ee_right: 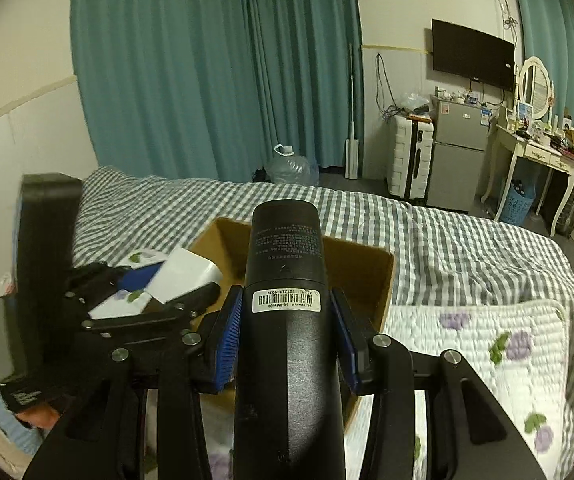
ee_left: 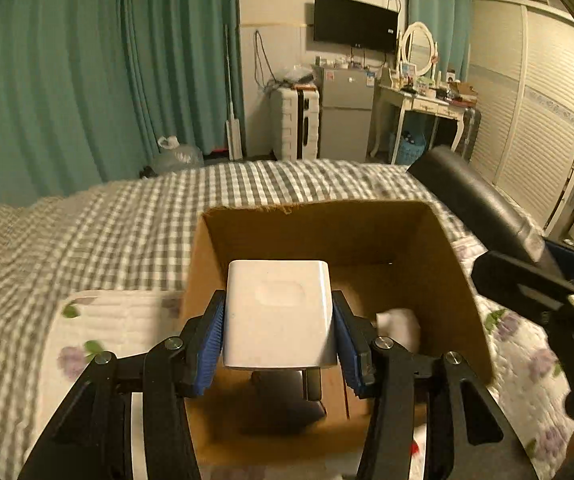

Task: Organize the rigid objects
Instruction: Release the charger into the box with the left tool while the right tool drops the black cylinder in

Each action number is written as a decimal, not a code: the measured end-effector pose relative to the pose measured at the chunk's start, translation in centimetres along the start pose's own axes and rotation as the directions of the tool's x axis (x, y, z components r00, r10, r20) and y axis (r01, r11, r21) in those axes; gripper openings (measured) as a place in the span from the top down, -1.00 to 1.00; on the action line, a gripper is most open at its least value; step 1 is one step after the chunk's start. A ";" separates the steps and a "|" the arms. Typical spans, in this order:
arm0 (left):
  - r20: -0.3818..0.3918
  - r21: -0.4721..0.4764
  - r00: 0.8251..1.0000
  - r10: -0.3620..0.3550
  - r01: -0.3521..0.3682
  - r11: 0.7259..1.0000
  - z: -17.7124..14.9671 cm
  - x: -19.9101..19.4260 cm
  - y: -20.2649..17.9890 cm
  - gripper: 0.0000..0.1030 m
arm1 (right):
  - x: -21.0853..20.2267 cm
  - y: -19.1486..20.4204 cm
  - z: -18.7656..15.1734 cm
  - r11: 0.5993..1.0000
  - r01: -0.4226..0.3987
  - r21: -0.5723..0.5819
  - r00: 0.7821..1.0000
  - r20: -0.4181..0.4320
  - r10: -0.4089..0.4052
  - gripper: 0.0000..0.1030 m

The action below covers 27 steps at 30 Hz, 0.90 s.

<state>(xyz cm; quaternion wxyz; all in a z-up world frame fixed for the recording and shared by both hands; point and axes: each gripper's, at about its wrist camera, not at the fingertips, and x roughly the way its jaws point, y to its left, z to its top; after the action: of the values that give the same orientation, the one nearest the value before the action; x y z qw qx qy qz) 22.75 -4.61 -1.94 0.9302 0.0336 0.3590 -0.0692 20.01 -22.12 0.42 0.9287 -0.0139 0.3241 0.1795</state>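
Note:
My left gripper (ee_left: pixel 278 320) is shut on a white charger block (ee_left: pixel 278 312) with prongs underneath, held over the open cardboard box (ee_left: pixel 459 272). A white crumpled item (ee_left: pixel 401 326) lies inside the box. My right gripper (ee_right: pixel 285 344) is shut on a black cylindrical device (ee_right: pixel 285 264) with a barcode label, held above the box's near edge (ee_right: pixel 363 264). In the right wrist view the left gripper (ee_right: pixel 135 304) with the white charger block (ee_right: pixel 185 274) shows at left. The black device (ee_left: pixel 483 200) and right gripper (ee_left: pixel 543 292) show at right in the left wrist view.
The box sits on a bed with a grey checked cover (ee_left: pixel 87 232) and a white floral quilt (ee_right: pixel 487 344). Teal curtains (ee_right: pixel 207 80), a white suitcase (ee_right: pixel 411 156), a small fridge (ee_right: pixel 459 156), a dressing table (ee_right: pixel 535 152) and a wardrobe (ee_left: pixel 543 112) stand beyond.

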 end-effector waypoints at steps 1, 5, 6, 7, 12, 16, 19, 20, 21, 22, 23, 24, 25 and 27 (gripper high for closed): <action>-0.007 -0.001 1.000 0.000 0.000 1.000 0.0 0.7 0.1 0.01 | 0.5 -0.4 0.0 1.000 0.000 0.002 1.000 -0.003 0.000 0.19; -0.031 0.011 1.000 -0.002 0.003 1.000 -0.3 3.6 0.2 -0.02 | 3.0 -1.6 -0.5 1.000 0.002 0.014 0.999 -0.033 -0.001 0.19; -0.039 0.003 0.999 -0.001 0.001 1.000 -0.3 4.0 0.5 -0.03 | 3.3 -1.7 -0.7 1.000 0.005 0.016 0.999 -0.041 -0.004 0.19; -0.039 -0.008 0.999 -0.001 0.001 1.000 -0.3 4.1 0.7 -0.03 | 3.7 -1.7 -0.9 1.000 0.008 0.015 0.999 -0.051 -0.007 0.19; 0.015 -0.033 1.000 0.000 0.001 0.999 0.0 2.1 1.4 -0.12 | 3.9 -1.9 -1.2 0.999 0.014 0.035 0.998 -0.064 -0.012 0.19; 0.039 -0.020 0.999 0.012 -0.011 1.000 -0.1 0.0 1.4 -0.12 | 4.6 -1.5 -0.8 0.998 0.001 0.065 0.997 -0.075 0.004 0.19; 0.047 -0.003 0.998 0.030 -0.030 1.000 -0.2 -0.9 1.5 -0.12 | 5.9 -1.0 -0.7 0.996 -0.005 0.091 0.996 -0.093 0.014 0.19; 0.050 0.001 0.998 0.034 -0.034 0.999 -0.4 -1.2 1.6 -0.13 | 6.4 -0.7 -0.7 0.996 -0.012 0.094 0.995 -0.097 0.021 0.19; 0.049 0.003 0.998 0.039 -0.039 0.999 -0.5 -1.3 1.6 -0.15 | 6.6 -0.6 -0.6 0.996 -0.014 0.093 0.995 -0.098 0.023 0.19; 0.049 0.006 0.998 0.040 -0.040 0.999 -0.6 -1.3 1.7 -0.18 | 7.0 -0.3 -0.6 0.996 -0.013 0.091 0.995 -0.099 0.022 0.18; 0.048 0.011 0.998 0.039 -0.040 0.999 -0.8 -1.4 1.7 -0.18 | 7.2 -0.4 -0.6 0.996 -0.012 0.089 0.995 -0.102 0.022 0.15; 0.047 0.015 0.998 0.040 -0.041 0.999 -1.0 -1.4 1.7 -0.19 | 7.1 -0.3 -0.8 0.997 -0.004 0.081 0.995 -0.102 0.012 0.08; 0.044 0.015 0.998 0.040 -0.041 0.999 -1.3 -1.4 1.8 -0.20 | 6.8 -0.3 -0.9 0.997 0.017 0.074 0.996 -0.093 -0.010 -0.17; 0.019 0.016 1.000 0.025 -0.025 1.000 -1.9 -1.3 1.9 -0.23 | 5.9 -0.5 -1.1 0.997 0.031 0.072 0.997 -0.068 -0.026 -0.41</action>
<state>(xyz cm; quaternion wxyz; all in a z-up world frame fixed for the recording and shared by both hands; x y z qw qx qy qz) 20.84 -2.36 -2.42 0.9340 0.0448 0.3493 -0.0609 23.83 -20.86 -4.03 0.9197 0.0092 0.3612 0.1536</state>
